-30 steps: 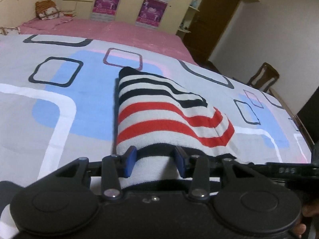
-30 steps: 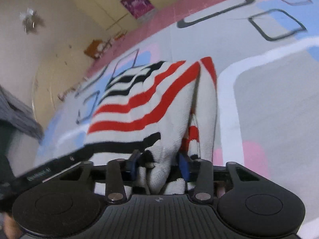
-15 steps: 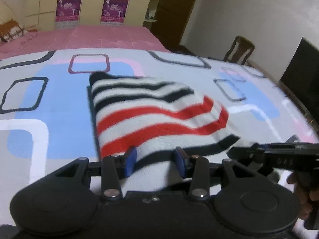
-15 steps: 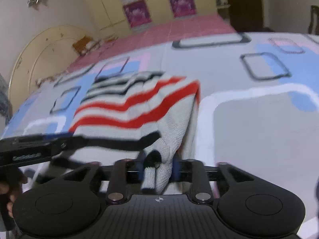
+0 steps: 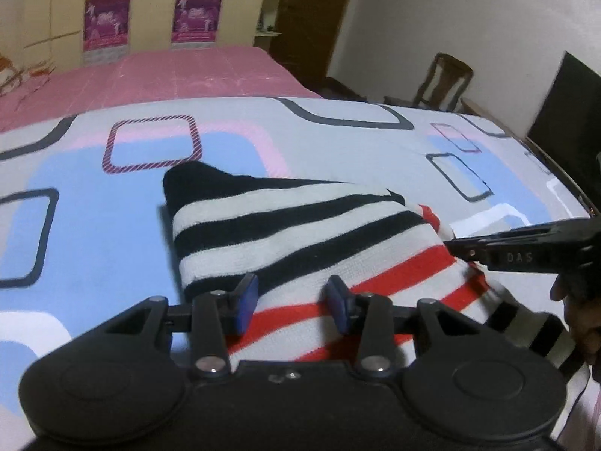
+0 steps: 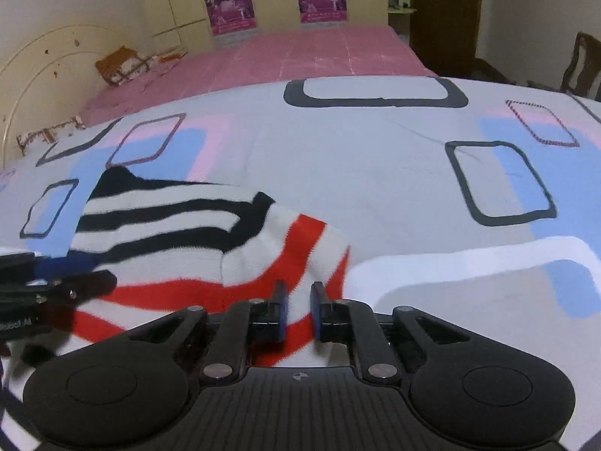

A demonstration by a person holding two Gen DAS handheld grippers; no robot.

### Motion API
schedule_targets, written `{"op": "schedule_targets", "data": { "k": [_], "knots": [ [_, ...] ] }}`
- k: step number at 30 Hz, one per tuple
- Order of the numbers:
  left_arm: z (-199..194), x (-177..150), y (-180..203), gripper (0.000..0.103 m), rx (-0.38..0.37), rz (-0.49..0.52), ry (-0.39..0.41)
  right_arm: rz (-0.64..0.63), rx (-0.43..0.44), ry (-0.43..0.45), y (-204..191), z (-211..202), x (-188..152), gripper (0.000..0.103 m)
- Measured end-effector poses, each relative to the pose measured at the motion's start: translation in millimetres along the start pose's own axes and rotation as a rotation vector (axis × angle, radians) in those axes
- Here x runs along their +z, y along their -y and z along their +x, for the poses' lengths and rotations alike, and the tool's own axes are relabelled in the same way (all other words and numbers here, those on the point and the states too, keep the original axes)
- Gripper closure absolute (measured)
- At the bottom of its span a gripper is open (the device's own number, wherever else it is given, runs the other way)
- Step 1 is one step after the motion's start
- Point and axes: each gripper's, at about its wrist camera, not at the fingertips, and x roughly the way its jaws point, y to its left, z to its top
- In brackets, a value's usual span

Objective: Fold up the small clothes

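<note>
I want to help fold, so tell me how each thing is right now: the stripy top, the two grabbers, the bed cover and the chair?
striped top: folded over, lying on the bed cover.
bed cover: spread flat.
left gripper: jaws apart over the top; grip unclear.
right gripper: jaws have just been closing, nearly together, stripy cloth showing in the gap; pinch unclear.
chair: upright, nobody on it.

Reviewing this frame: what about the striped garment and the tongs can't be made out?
- Striped garment, near edge: both wrist views, hidden under the tool bodies.
- Left tongs: whether the pads pinch fabric, unclear.
- Right tongs: nearly shut over cloth; grip unclear.
- Garment type: folded, undeterminable.
</note>
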Motion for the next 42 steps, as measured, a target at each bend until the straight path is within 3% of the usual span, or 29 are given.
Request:
{"op": "schedule_targets", "data": {
  "k": [3,6,8,11,13,15,16,20,23,27,34,38,42],
  "knots": [
    [-11,2,4,0.065,0.008,0.016,0.008,-0.005,0.006,0.019,-1,-6,-3,0.091],
    [-43,-6,15,0.065,-0.038,0.042,0.054,-0.006,0.059,0.083,-2,-38,-5,0.091],
    [-65,-18,24,0.065,-0.057,0.068,0.07,-0.034,0.114,0.076,-8,-59,-16,0.091],
    [-86,-42,38,0.07,-0.102,0.067,0.049,-0.097,0.117,0.037,-18,-84,-40,0.091],
    [-88,-59,52,0.07,-0.03,0.15,0.034,-0.112,0.132,0.006,-20,-90,-60,0.092],
    [-79,-73,62,0.067,0.081,0.238,0.013,-0.155,0.071,0.0,-24,-84,-78,0.092],
    [-77,-75,65,0.067,0.096,0.249,0.022,-0.131,0.079,0.013,-22,-84,-83,0.092],
    [-80,-73,69,0.067,0.116,0.226,0.022,-0.125,0.084,0.029,-20,-85,-82,0.092],
    [-101,-74,73,0.074,0.115,0.199,0.038,-0.131,0.098,0.071,-21,-112,-83,0.092],
    [-121,-92,82,0.073,0.101,0.177,0.022,-0.16,0.136,0.056,-25,-131,-100,0.092],
    [-106,-116,83,0.072,0.137,0.16,-0.029,-0.131,0.143,-0.021,-17,-108,-127,0.092],
    [-101,-117,87,0.072,0.162,0.184,-0.036,-0.066,0.183,-0.024,-5,-100,-128,0.092],
    [-108,-114,89,0.071,0.171,0.167,-0.036,-0.079,0.192,-0.041,-3,-104,-123,0.091]
  ]
}}
